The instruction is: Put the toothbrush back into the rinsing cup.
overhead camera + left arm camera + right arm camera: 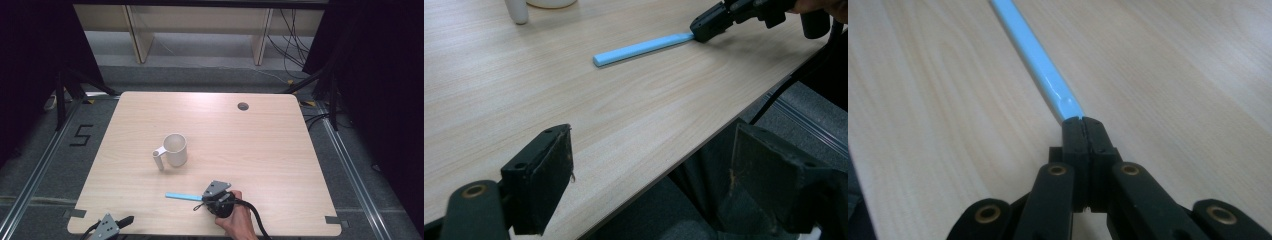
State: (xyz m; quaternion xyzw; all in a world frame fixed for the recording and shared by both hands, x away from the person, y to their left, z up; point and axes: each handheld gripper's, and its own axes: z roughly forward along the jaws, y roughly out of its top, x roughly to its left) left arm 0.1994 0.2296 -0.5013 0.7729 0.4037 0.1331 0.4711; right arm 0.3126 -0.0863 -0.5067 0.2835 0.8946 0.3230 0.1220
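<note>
While the left gripper [649,185] is held agape, the blue stick [1035,62] is clamped by the right gripper [1082,122]; lifting is judged next.

The pale wooden worktop [260,150] shows a fine light grain. The round ceramic mug [175,149] is cream-white, the flat plastic stick [181,196] light blue, both claws black.

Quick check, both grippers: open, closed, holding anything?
Left gripper: open, jaws wide apart, holding nothing, at the table's near edge.
Right gripper: closed on one end of the blue stick.
</note>
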